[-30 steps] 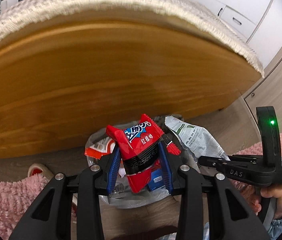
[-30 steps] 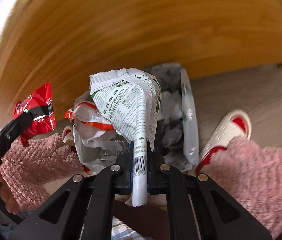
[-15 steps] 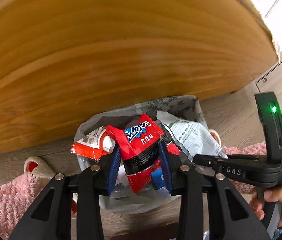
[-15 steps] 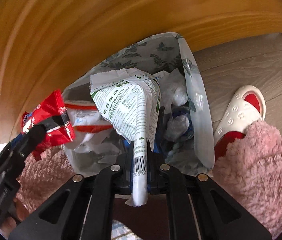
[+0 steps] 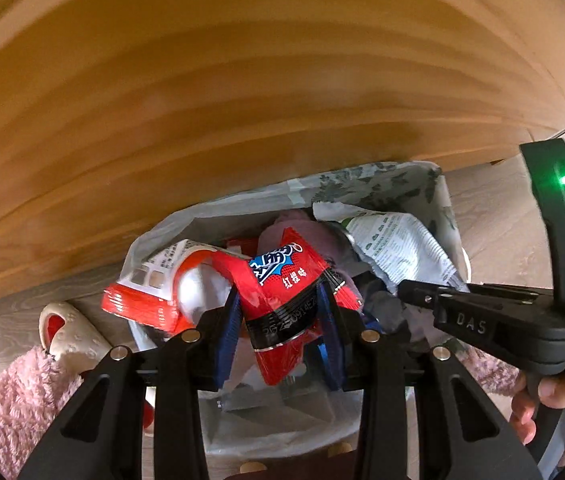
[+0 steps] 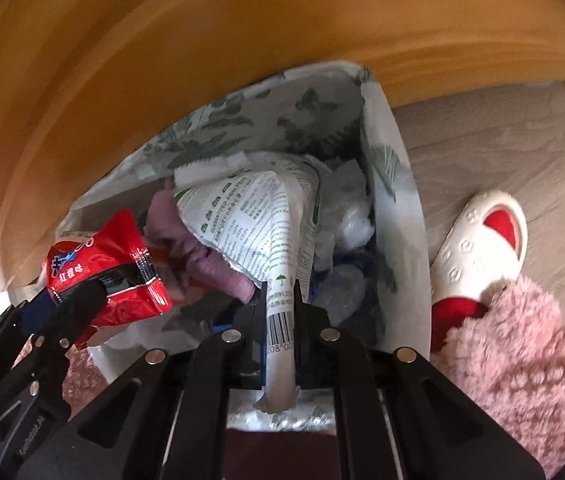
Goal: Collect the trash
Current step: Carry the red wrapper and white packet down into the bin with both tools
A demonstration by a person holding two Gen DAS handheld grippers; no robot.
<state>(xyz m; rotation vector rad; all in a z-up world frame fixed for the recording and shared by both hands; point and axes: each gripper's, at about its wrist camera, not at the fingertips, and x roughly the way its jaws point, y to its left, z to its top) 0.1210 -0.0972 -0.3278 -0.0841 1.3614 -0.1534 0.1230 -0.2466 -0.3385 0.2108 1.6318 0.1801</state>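
Both claws have come down closer to the trash bag [image 6: 386, 184]. The left claw [image 5: 282, 320] now holds its red snack packet [image 5: 282, 276] right over the open bag. The right claw [image 6: 280, 312] has brought its white wrapper [image 6: 250, 216] over the bag too. The bag looks bigger now.

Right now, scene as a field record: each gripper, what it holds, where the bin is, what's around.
left gripper: shut on red snack wrapper, over the bin
right gripper: shut on white printed wrapper, over the bin
trash bin: lined with a leaf-print bag, against a wooden panel, already holds wrappers and crumpled plastic
released yet: no, both wrappers clamped
floor nearby: white and red slipper, pink fluffy fabric
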